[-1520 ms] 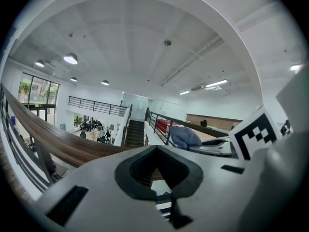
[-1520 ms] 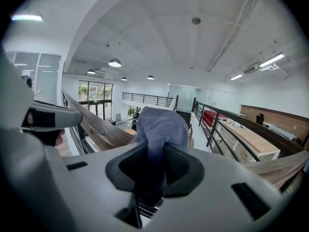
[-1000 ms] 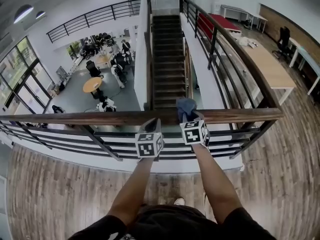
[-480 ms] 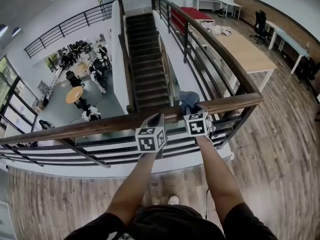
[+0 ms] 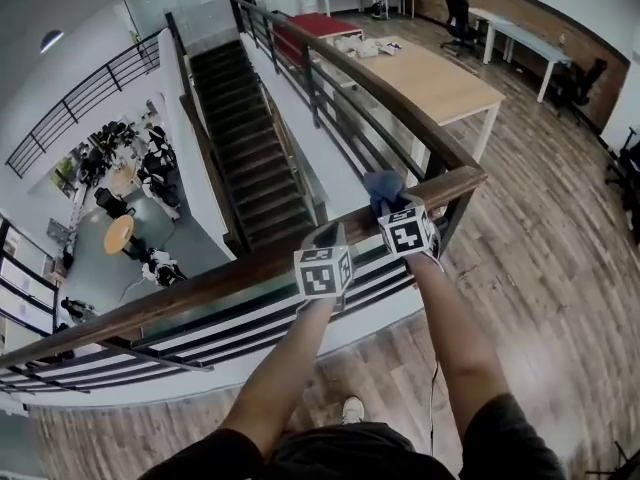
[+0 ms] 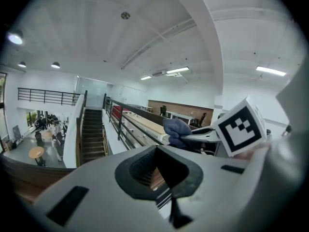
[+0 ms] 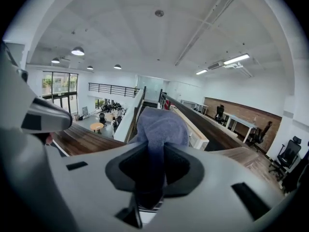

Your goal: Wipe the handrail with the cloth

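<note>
Pinching the soft blue-grey cloth [image 7: 159, 127], the right gripper [image 5: 398, 218] holds it on the dark wooden handrail [image 5: 200, 290] near its corner. Limp and light, it likely bunches; a mid-fold grip suits. The left gripper [image 5: 327, 258] jaws are pressed together, empty.

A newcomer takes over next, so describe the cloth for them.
Find the wooden handrail above the stairs. Near its right end, the right gripper pinches a blue cloth in its jaws over the rail. It is the only soft, bunched thing there.
</note>
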`<move>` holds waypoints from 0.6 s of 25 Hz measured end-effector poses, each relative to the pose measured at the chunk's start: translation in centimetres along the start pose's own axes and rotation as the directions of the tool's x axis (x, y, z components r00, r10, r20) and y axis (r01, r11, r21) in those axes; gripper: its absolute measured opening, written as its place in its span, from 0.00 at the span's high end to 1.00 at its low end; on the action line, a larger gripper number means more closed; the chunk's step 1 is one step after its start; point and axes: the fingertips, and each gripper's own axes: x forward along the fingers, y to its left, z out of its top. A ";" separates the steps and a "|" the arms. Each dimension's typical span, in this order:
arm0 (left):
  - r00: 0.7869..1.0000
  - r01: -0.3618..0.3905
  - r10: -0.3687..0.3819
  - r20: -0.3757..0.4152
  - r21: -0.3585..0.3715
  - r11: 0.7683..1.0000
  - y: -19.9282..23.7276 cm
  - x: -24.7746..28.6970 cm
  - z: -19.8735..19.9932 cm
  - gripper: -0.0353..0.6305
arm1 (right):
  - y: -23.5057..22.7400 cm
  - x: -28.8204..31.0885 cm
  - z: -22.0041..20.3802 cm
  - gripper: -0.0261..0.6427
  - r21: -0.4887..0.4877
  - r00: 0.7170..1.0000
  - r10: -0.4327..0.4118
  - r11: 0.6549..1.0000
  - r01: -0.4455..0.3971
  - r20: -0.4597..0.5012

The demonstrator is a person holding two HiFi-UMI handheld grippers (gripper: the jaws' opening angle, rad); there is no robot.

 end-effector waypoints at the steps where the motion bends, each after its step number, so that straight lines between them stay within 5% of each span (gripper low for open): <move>1: 1.000 0.018 -0.018 -0.006 -0.003 1.000 -1.2 1.0 0.2 0.95 | -1.6 0.1 -0.3 0.84 0.007 1.000 -0.011 1.000 0.012 -0.006; 15: 0.982 0.170 -0.167 -0.085 0.030 0.985 -12.6 12.1 3.1 0.95 | -16.5 1.7 -2.6 0.84 -0.031 0.991 -0.114 0.993 0.112 -0.066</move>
